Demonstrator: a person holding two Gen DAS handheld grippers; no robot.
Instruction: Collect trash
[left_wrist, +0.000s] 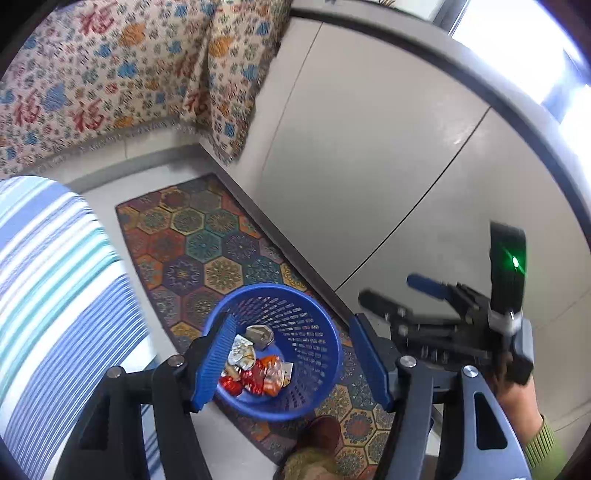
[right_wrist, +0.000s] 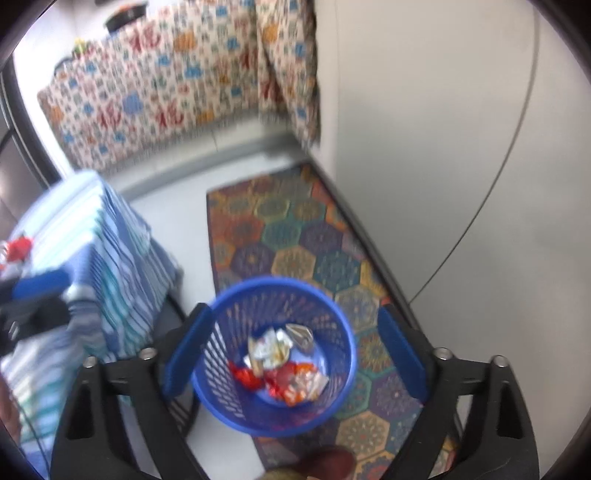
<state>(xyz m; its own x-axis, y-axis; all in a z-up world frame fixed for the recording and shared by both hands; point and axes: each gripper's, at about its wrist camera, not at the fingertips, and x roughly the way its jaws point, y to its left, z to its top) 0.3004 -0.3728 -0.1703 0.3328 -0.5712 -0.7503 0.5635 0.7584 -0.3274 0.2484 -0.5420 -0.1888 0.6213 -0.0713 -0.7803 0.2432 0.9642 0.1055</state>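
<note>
A blue plastic mesh basket (left_wrist: 314, 332) stands on a patterned rug on the floor; it also shows in the right wrist view (right_wrist: 332, 317). Several crumpled wrappers (left_wrist: 255, 365), silver and red, lie in its bottom, and they show in the right wrist view (right_wrist: 280, 365) too. My left gripper (left_wrist: 291, 365) is open and empty, held above the basket. My right gripper (right_wrist: 295, 358) is open and empty, also above the basket. The right gripper's body (left_wrist: 443, 325) shows at the right of the left wrist view.
A table with a blue striped cloth (left_wrist: 48, 280) stands left of the basket, also in the right wrist view (right_wrist: 92, 251). The hexagon-pattern rug (left_wrist: 207, 240) runs along a grey cabinet wall (left_wrist: 369, 147). A patterned drape (left_wrist: 110, 81) hangs behind. A foot (left_wrist: 317, 435) stands near the basket.
</note>
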